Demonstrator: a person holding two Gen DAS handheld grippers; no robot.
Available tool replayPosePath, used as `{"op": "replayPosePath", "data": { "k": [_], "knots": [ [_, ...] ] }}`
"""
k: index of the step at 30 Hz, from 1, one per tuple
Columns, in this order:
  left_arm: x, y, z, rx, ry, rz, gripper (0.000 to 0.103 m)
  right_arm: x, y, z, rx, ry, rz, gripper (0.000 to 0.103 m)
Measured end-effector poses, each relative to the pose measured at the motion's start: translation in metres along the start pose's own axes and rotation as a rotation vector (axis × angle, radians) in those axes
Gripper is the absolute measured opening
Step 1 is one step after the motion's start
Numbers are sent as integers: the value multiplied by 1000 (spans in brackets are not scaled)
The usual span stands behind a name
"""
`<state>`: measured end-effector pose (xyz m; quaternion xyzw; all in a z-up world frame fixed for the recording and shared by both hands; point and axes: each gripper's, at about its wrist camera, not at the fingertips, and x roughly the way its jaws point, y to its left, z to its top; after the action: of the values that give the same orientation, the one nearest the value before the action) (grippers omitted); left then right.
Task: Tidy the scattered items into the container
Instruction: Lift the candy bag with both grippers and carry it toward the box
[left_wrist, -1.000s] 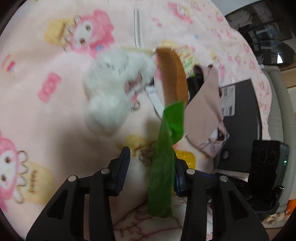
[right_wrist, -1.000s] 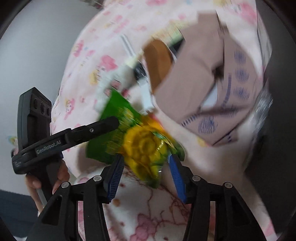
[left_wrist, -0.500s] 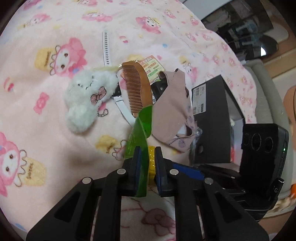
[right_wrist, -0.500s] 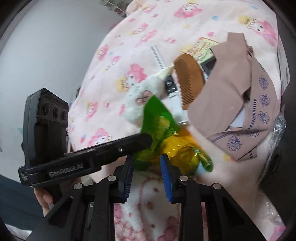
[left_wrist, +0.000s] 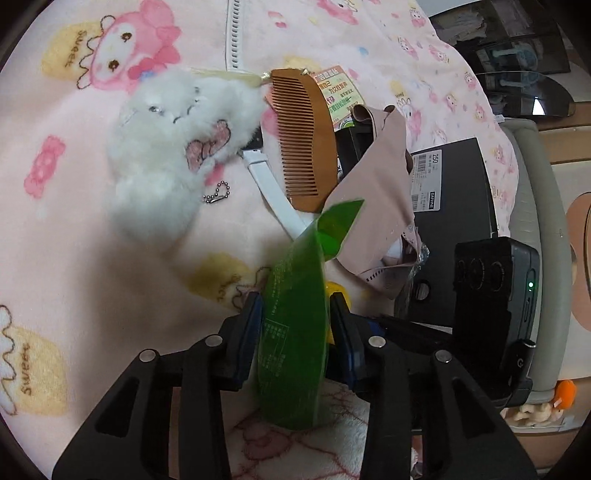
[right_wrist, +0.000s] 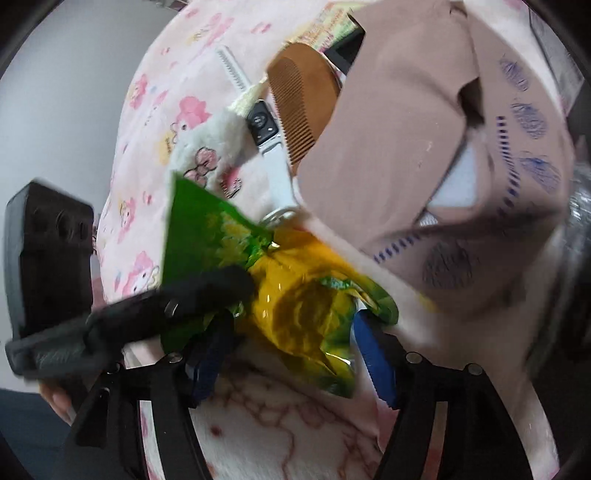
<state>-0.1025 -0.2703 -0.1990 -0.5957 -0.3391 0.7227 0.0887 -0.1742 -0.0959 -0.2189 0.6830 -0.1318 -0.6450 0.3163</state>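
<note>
A green and yellow snack packet (left_wrist: 295, 332) stands on edge on the pink blanket (left_wrist: 74, 258). My left gripper (left_wrist: 297, 317) has it between its blue pads; the jaws are opening, and the packet fills most of the gap. In the right wrist view the same packet (right_wrist: 295, 302) lies between the fingers of my right gripper (right_wrist: 291, 354). Those jaws are opening wide and the pads stand off it. One left finger (right_wrist: 207, 291) crosses over the packet's green end. A black box (left_wrist: 454, 206) with a white label sits to the right.
Beyond the packet lie a white plush toy (left_wrist: 166, 155), a brown comb (left_wrist: 306, 136), a white watch strap (left_wrist: 273, 192), a tan cloth (left_wrist: 376, 195) and a printed card (left_wrist: 341, 96). The right gripper's black housing (left_wrist: 495, 288) is close by at the right.
Half a second ago both grippers were pinched shut on the packet; now both have opened, the right one widest. Both cameras have come closer to the pile.
</note>
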Motion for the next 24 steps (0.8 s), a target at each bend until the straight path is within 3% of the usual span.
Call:
{"op": "replayPosePath", "data": {
  "k": [6, 7, 10, 12, 18, 24],
  "knots": [
    [-10, -11, -6, 22, -38, 2, 35, -5, 16, -3, -29, -46, -22, 61],
    [-13, -16, -9, 33, -58, 25, 34, -13, 26, -6, -71, -77, -12, 55],
    [-23, -29, -13, 74, -106, 88, 33, -21, 46, -11, -134, -104, -70, 55],
    [-29, -33, -14, 76, -122, 103, 29, -21, 45, -10, -135, -110, -42, 55],
    [-63, -61, -35, 127, -209, 66, 26, -55, 47, -26, -172, -181, -25, 54],
    [-90, -112, -56, 206, -281, -40, 26, -120, 55, -53, -237, -305, -8, 54]
  ]
}}
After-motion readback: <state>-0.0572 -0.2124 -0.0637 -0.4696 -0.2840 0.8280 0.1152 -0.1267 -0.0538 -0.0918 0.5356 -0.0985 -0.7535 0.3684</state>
